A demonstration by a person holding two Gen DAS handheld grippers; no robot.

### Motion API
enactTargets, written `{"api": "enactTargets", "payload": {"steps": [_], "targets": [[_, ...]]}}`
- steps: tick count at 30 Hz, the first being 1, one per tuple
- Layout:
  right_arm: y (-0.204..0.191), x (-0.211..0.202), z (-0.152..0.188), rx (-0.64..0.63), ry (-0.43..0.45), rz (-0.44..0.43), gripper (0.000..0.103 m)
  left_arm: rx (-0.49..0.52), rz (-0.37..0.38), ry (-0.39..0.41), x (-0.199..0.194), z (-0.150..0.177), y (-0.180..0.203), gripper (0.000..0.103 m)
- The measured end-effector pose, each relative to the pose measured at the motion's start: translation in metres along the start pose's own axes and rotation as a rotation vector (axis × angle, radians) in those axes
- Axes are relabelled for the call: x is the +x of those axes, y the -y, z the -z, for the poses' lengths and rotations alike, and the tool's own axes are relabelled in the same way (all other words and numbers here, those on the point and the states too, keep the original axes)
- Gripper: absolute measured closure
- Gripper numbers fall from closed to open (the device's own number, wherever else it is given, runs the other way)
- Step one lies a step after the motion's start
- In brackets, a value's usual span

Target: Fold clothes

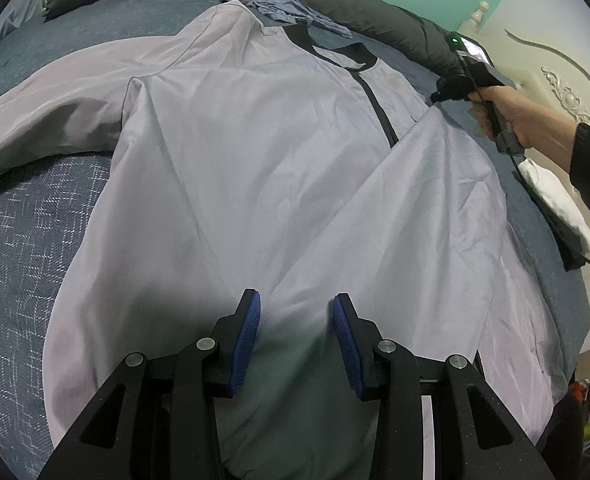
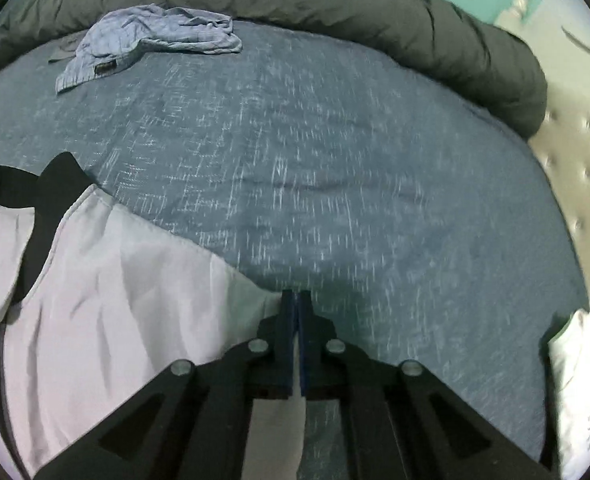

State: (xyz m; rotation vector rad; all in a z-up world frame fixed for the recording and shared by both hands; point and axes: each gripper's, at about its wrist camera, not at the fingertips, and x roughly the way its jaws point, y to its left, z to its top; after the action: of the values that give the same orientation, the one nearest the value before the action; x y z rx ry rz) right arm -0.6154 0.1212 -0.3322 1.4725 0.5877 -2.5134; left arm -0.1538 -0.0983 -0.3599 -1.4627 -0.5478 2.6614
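Blue woven bedspread (image 2: pixel 335 168) covers the bed, with a dark rolled duvet (image 2: pixel 335 4) along its far edge and a turquoise wall behind. Pale lilac jacket (image 1: pixel 255 168) lies spread front-up across the bed, dark zip and collar toward the far side, one sleeve out to the left.

Step in hand, by my reading: starting the first fold, taking the right-hand front edge. Right gripper (image 2: pixel 296 300) has its jaws clenched together at the jacket's edge; cloth appears pinched between them, but the contact is small and blurred. Left gripper (image 1: pixel 297 312) hangs over the lower part with jaws released, nothing between them.

Next move likely calls for lifting that edge and carrying it across toward the zip, the left gripper steadying the hem.

Hard to make out: the jacket's hem is hidden beneath the left gripper, the left sleeve end is cut off. Crumpled blue checked garment (image 2: pixel 151 40) waits near the duvet; a white folded item (image 1: pixel 555 196) sits at the bed's right edge.
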Motion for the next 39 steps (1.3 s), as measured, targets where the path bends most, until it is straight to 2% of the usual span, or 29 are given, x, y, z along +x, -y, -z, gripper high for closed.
{"api": "enactTargets", "payload": {"steps": [3,5,9,13,15,20,23,25,26,28,31,32,34,36,39], "targets": [[0.004,-0.008,-0.004,0.01,0.053,-0.094,0.103,0.001,-0.001,-0.001,0.0,0.0,0.0,0.062],[0.018,-0.021,-0.003,0.044,0.124,-0.197,0.102,-0.004,0.002,0.0,-0.002,0.001,-0.001,0.062],[0.06,-0.044,0.009,0.139,0.227,-0.277,0.102,-0.018,0.011,-0.004,-0.003,0.0,-0.002,0.06],[0.089,-0.057,0.035,0.174,0.239,-0.319,0.099,-0.024,0.01,-0.003,-0.003,0.0,-0.001,0.06],[0.092,-0.061,0.056,0.159,0.214,-0.352,0.095,-0.014,0.0,-0.002,-0.002,0.0,0.001,0.059],[0.092,-0.071,0.114,0.178,0.167,-0.472,0.092,-0.006,-0.009,-0.004,-0.002,-0.002,0.003,0.058],[0.082,-0.081,0.152,0.166,0.15,-0.492,0.092,-0.001,-0.015,-0.006,-0.001,-0.001,0.005,0.058],[0.081,-0.082,0.174,0.205,0.134,-0.493,0.091,0.002,-0.018,-0.007,-0.002,-0.001,0.006,0.058],[0.081,-0.082,0.181,0.222,0.127,-0.492,0.09,0.002,-0.018,-0.008,-0.001,-0.001,0.006,0.058],[0.084,-0.074,0.193,0.273,0.104,-0.478,0.078,0.001,-0.017,-0.007,0.0,-0.001,0.006,0.058],[0.085,-0.066,0.204,0.303,0.09,-0.486,0.078,0.0,-0.016,-0.006,0.0,-0.001,0.006,0.058],[0.084,-0.063,0.208,0.307,0.086,-0.486,0.079,0.0,-0.016,-0.006,0.0,-0.001,0.005,0.058],[0.084,-0.06,0.214,0.311,0.075,-0.459,0.095,0.0,-0.015,-0.006,0.0,-0.001,0.006,0.058],[0.083,-0.058,0.218,0.306,0.06,-0.413,0.1,0.0,-0.016,-0.006,0.001,-0.002,0.006,0.058],[0.085,-0.063,0.219,0.293,0.06,-0.346,0.102,-0.001,-0.014,-0.006,0.001,-0.002,0.006,0.058]]}}
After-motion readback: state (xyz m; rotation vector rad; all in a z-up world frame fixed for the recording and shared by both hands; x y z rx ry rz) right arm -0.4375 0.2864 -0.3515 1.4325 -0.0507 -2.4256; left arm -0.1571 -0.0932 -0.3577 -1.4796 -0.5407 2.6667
